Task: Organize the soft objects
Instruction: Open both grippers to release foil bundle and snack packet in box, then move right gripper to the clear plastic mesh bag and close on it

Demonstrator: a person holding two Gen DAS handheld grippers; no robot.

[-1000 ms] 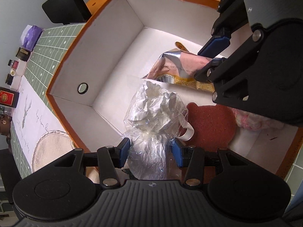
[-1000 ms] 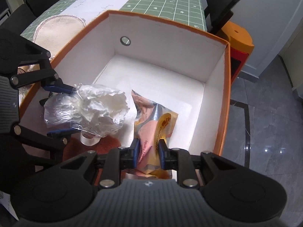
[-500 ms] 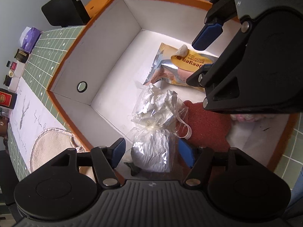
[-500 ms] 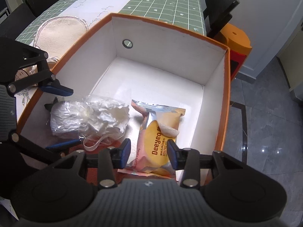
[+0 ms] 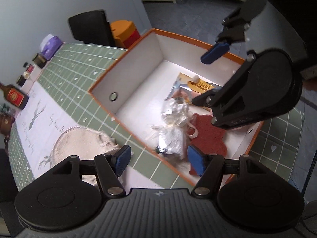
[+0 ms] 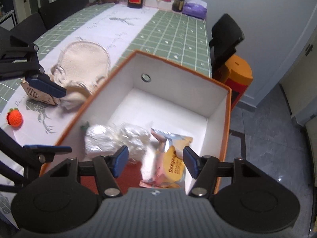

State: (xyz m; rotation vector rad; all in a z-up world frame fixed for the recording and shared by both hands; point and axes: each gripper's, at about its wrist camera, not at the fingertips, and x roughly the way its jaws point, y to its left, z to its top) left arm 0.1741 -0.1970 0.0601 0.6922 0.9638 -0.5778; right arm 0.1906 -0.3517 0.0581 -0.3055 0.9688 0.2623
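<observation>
Fingers of the left gripper now stand spread and empty above the orange box, having let go of the clear plastic bundle, which lies inside. Right gripper fingers are still opening over the released snack packet. Only the right view shows an orange knitted strawberry on the tabletop.

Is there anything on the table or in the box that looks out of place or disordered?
Yes. The beige cloth beside the orange box lies crumpled at one edge. An orange knitted strawberry remains out on the table.
</observation>
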